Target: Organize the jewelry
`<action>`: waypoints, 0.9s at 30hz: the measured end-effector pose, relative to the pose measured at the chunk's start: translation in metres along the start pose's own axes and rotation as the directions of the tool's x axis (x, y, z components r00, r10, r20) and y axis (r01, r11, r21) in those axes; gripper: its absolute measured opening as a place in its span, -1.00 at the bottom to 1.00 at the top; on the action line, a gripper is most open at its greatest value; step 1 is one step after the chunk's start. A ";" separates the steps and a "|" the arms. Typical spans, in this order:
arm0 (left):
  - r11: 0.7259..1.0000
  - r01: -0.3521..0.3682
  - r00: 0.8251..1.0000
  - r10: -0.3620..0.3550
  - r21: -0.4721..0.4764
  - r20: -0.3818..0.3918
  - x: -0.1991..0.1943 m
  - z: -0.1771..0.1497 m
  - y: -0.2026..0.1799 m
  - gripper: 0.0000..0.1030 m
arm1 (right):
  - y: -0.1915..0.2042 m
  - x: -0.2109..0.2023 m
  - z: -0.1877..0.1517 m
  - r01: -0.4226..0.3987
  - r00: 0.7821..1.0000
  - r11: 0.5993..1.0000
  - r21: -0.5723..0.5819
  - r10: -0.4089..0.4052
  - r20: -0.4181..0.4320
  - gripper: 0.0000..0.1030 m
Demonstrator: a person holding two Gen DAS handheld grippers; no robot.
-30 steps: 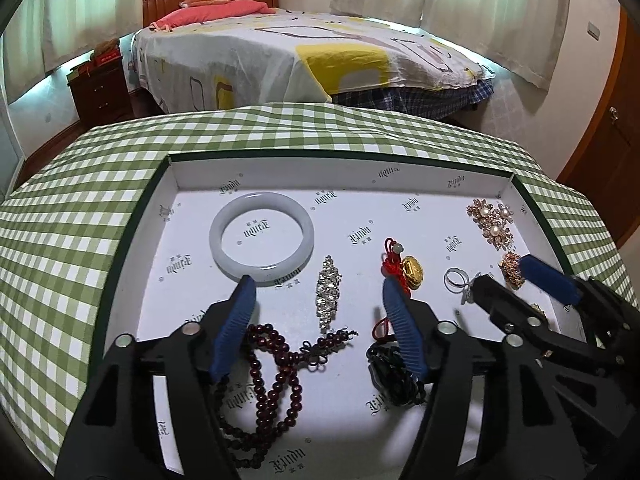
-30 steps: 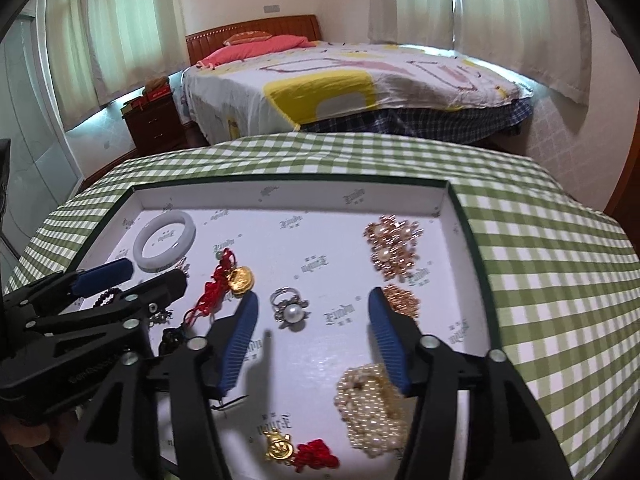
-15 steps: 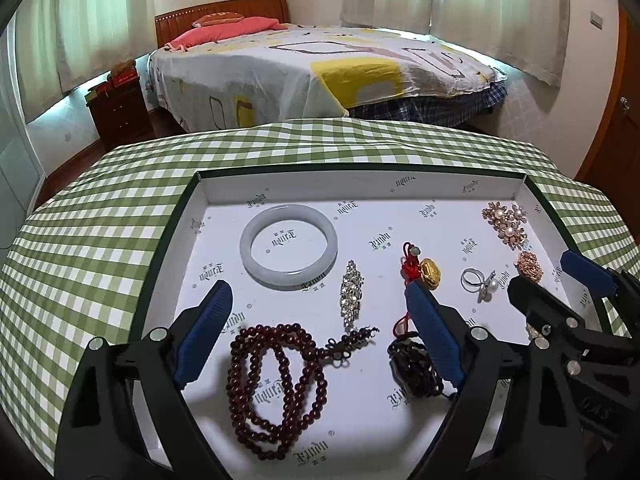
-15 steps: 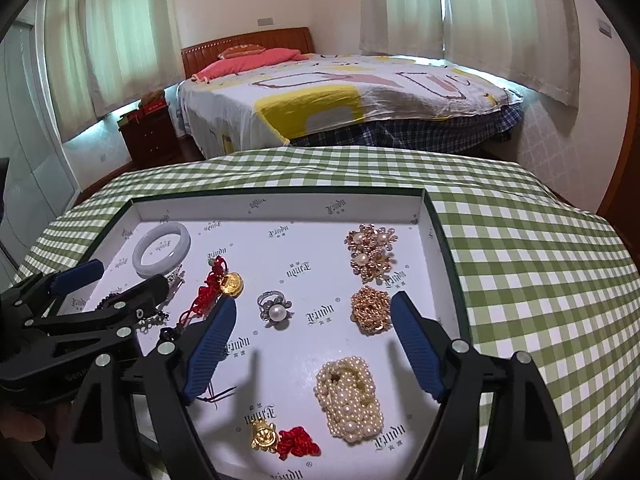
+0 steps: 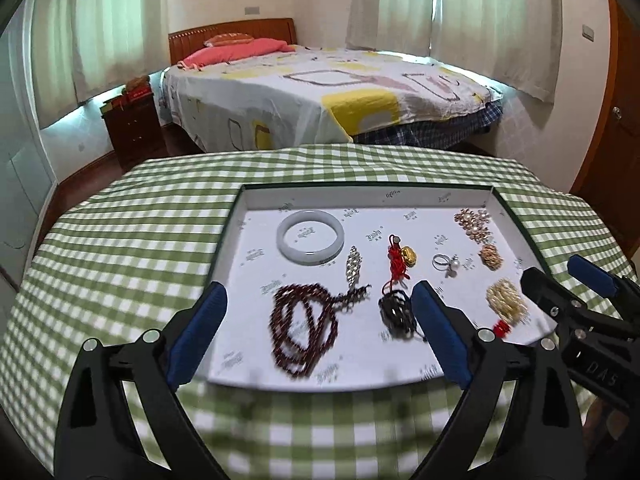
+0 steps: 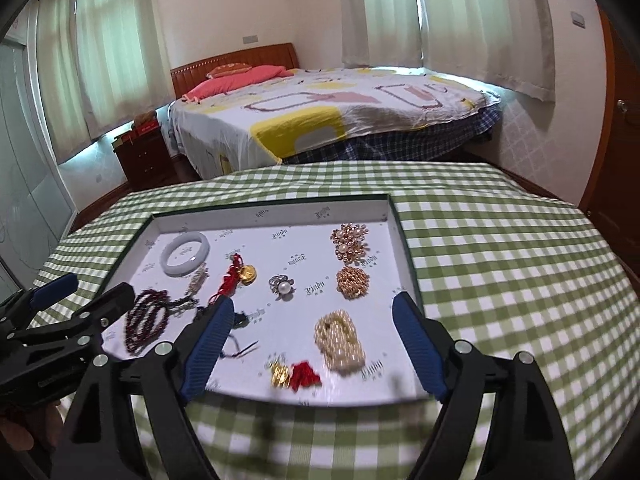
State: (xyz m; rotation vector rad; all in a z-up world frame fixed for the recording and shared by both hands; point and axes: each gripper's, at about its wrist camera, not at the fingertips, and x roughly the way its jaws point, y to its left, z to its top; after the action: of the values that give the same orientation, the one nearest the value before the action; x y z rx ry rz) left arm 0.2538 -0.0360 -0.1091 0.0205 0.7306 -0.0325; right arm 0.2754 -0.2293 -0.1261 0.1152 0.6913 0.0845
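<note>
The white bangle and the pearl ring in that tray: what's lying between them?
In the left wrist view, between the white bangle and the pearl ring lie a silver rhinestone brooch and a gold charm on red cord.

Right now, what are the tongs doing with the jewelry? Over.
Left tongs opening, nothing between them. Right tongs open, empty. Jewelry all lying in white tray. Nothing in the way.

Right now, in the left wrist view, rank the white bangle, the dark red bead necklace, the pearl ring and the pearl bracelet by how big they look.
1. dark red bead necklace, though it lies nearer the camera
2. white bangle
3. pearl bracelet
4. pearl ring
</note>
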 end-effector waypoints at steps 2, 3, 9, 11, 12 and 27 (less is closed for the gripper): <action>1.000 -0.005 1.000 0.005 -0.005 0.019 -0.019 0.000 0.003 0.80 | 0.002 -0.019 -0.001 0.003 1.000 1.000 0.001 -0.003 0.018 0.55; 1.000 -0.007 1.000 0.007 -0.006 0.027 -0.027 0.000 0.005 0.80 | 0.002 -0.027 -0.002 0.004 1.000 1.000 0.000 -0.004 0.024 0.56; 0.999 -0.043 0.995 0.043 -0.006 0.095 -0.099 -0.006 0.009 0.88 | 0.012 -0.090 -0.005 -0.002 0.996 1.000 -0.031 0.005 0.090 0.60; 0.999 -0.044 0.992 0.045 -0.010 0.122 -0.121 -0.009 0.010 0.90 | 0.015 -0.111 -0.006 -0.005 0.993 0.999 -0.041 0.009 0.117 0.61; 0.999 -0.044 0.990 0.046 -0.012 0.132 -0.132 -0.011 0.010 0.90 | 0.017 -0.119 -0.007 -0.005 0.992 0.999 -0.045 0.011 0.126 0.61; 0.996 -0.066 0.956 0.081 -0.062 0.281 -0.267 -0.041 0.026 0.91 | 0.033 -0.238 -0.026 -0.008 0.964 0.994 -0.107 0.036 0.265 0.63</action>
State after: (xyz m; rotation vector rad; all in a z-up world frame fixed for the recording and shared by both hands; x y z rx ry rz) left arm 0.0288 -0.0028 0.0388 -0.0068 0.4429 0.0544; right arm 0.0754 -0.2217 0.0088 0.0321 0.4155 0.1243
